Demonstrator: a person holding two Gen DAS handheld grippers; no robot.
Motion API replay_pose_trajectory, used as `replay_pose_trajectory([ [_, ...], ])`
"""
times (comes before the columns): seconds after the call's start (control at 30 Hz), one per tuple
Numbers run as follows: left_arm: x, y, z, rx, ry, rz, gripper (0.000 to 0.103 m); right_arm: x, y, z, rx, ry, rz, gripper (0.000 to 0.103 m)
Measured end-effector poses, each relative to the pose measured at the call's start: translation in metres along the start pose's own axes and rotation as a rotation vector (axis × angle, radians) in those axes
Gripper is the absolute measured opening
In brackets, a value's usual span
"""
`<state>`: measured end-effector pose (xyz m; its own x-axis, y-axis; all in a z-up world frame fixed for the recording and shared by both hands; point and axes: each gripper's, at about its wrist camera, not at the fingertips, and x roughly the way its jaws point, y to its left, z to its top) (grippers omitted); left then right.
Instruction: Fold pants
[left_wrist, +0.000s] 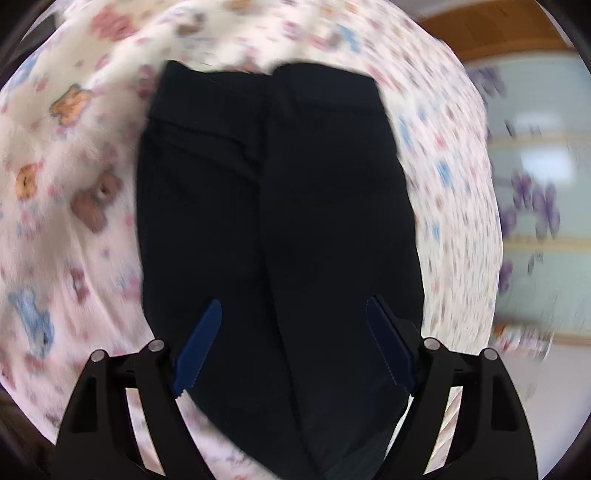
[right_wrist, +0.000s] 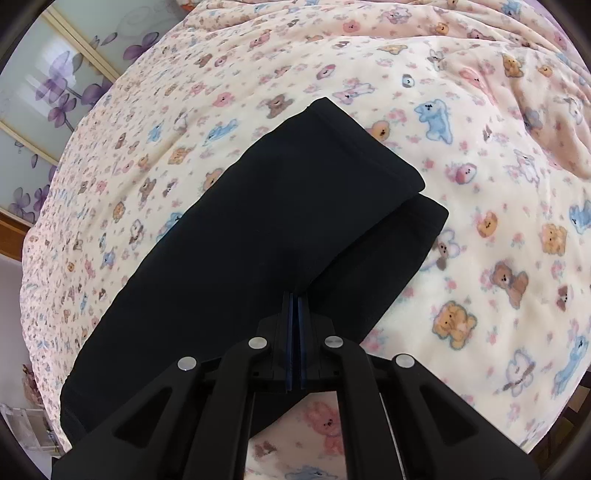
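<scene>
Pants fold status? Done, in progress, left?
Done: black pants lie on the teddy-print blanket, one leg over the other. In hand: right gripper shut on the fabric; left gripper open above the pants. Left: no crosswise fold yet.

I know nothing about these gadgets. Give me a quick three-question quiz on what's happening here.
1. True or false: the left gripper has its jaws apart over the black pants.
2. What are the pants lying on? A) bare wooden floor B) teddy-bear blanket C) glass table
3. The right gripper is ____ (open/shut).

Key: 1 true; 2 B; 3 shut. Whether it pinches the pants cannot be told.
</scene>
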<state>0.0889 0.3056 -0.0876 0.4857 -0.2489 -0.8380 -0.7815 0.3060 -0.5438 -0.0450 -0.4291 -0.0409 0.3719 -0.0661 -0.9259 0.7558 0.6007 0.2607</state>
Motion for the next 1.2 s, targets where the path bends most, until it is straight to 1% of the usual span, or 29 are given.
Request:
replay_pose_trajectory([
  [0.1,0.005,0.004,0.015,-0.038,-0.018,-0.042,0.079,-0.001,0.002,-0.002,0.000,-0.009,-0.008,0.002],
  [0.13,0.007,0.003,0.018,-0.033,-0.019,-0.051,0.079,-0.001,0.003,-0.002,0.001,-0.011,-0.011,0.002],
  [0.17,0.010,0.001,0.021,-0.020,-0.024,-0.067,0.075,-0.001,0.003,-0.002,0.003,-0.012,-0.013,0.002],
  [0.23,0.013,-0.002,0.029,-0.001,-0.034,-0.101,0.074,-0.002,0.003,-0.003,0.007,-0.015,-0.017,0.002],
  [0.33,0.025,-0.016,0.036,0.052,-0.025,-0.081,0.074,-0.003,0.005,-0.004,0.005,-0.019,-0.025,0.002],
  [0.37,0.031,-0.018,0.040,0.069,-0.011,-0.047,0.074,-0.003,0.005,-0.004,0.004,-0.021,-0.027,0.002],
  [0.43,0.036,-0.019,0.041,0.069,-0.001,-0.022,0.074,-0.003,0.006,-0.005,0.003,-0.022,-0.029,0.002],
  [0.53,0.038,-0.020,0.046,0.061,-0.017,-0.026,0.073,-0.002,0.007,-0.006,0.003,-0.022,-0.034,0.003],
  [0.6,0.036,-0.019,0.048,0.063,-0.028,-0.045,0.061,-0.002,0.008,-0.006,0.002,-0.021,-0.037,0.002],
  [0.67,0.037,-0.019,0.049,0.050,-0.026,-0.042,0.048,-0.001,0.008,-0.007,0.005,-0.022,-0.042,0.003],
  [0.73,0.037,-0.016,0.050,0.024,-0.029,-0.042,0.040,-0.001,0.008,-0.008,0.007,-0.024,-0.045,0.002],
  [0.77,0.036,-0.014,0.049,0.019,-0.033,-0.043,0.034,0.000,0.009,-0.008,0.007,-0.025,-0.047,0.002],
  [0.87,0.031,-0.014,0.044,0.033,-0.056,-0.049,0.021,0.001,0.009,-0.008,0.011,-0.027,-0.052,0.003],
  [0.97,0.021,-0.023,0.038,0.081,-0.094,-0.051,0.014,0.000,0.009,-0.007,0.020,-0.029,-0.049,0.003],
  [1.03,0.012,-0.026,0.034,0.080,-0.117,-0.091,0.012,-0.001,0.009,-0.007,0.025,-0.029,-0.048,0.002],
  [1.2,-0.012,-0.028,0.025,0.077,-0.130,-0.192,0.009,-0.005,0.006,-0.007,0.047,-0.034,-0.034,0.002],
])
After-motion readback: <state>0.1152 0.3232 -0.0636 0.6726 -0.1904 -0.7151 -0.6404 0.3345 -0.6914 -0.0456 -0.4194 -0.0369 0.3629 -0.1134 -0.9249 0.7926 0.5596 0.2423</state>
